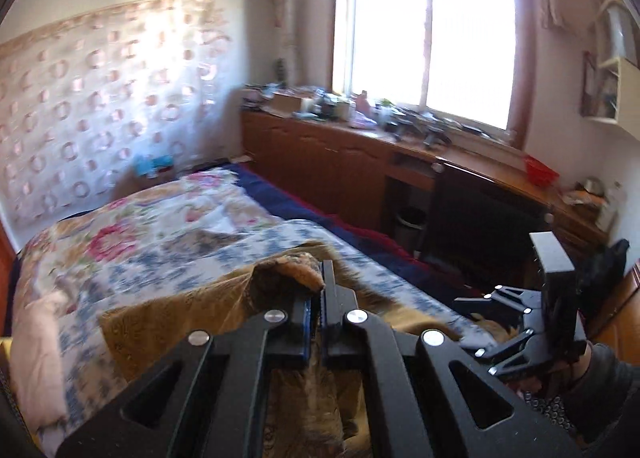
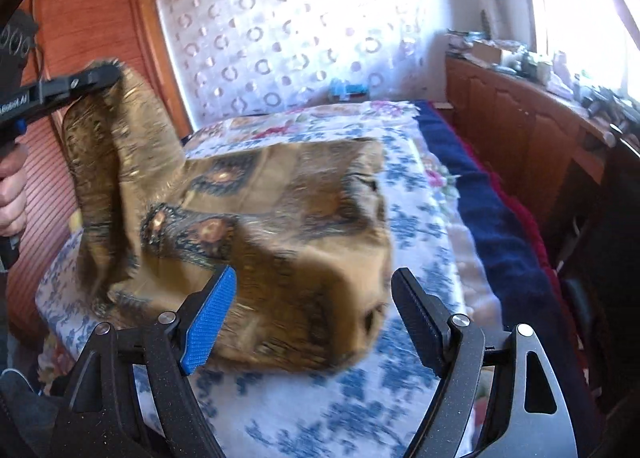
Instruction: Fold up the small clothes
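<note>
A brown patterned cloth lies spread on the floral bedsheet. One corner of it is lifted high at the left. My left gripper is shut on that corner, and brown fabric bulges out beside its fingertips. In the right wrist view the left gripper holds the raised corner in front of the wardrobe, with a hand on its handle. My right gripper stands open just over the cloth's near edge; its pads do not press on the fabric. The right gripper also shows at the right of the left wrist view.
A dark blue blanket runs along the bed's right side. Beyond it, a wooden cabinet and desk stand under the window with clutter on top. A wooden wardrobe is at the left. A pink pillow lies by the cloth.
</note>
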Demonstrator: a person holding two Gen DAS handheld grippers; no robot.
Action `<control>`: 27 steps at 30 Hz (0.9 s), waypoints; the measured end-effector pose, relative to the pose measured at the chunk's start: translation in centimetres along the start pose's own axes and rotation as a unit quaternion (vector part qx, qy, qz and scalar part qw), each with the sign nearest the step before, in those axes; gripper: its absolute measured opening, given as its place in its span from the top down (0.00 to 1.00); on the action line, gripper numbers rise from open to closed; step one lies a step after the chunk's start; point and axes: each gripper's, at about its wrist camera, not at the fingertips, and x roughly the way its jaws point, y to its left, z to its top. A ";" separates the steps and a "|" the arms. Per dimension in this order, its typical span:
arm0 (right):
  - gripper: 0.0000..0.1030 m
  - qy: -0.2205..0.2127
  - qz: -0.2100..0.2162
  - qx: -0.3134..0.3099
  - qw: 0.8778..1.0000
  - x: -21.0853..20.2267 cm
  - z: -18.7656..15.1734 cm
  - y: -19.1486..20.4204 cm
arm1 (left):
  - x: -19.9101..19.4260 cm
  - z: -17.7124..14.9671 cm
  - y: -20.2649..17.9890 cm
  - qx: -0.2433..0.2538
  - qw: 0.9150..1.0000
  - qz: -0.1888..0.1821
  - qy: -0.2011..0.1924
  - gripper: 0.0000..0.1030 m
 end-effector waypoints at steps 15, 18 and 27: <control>0.21 0.016 0.007 0.000 1.000 0.4 -1.0 -0.9 | 0.5 -3.9 -0.2 0.013 0.998 0.036 0.057 0.61; 0.21 0.016 0.012 -0.008 1.000 1.0 -0.4 -0.1 | -0.5 -5.8 1.4 -0.002 0.997 0.052 0.058 0.60; 0.28 0.018 0.042 -0.039 0.998 3.1 1.7 3.2 | -4.1 -12.0 7.1 -0.075 0.990 0.103 0.062 0.58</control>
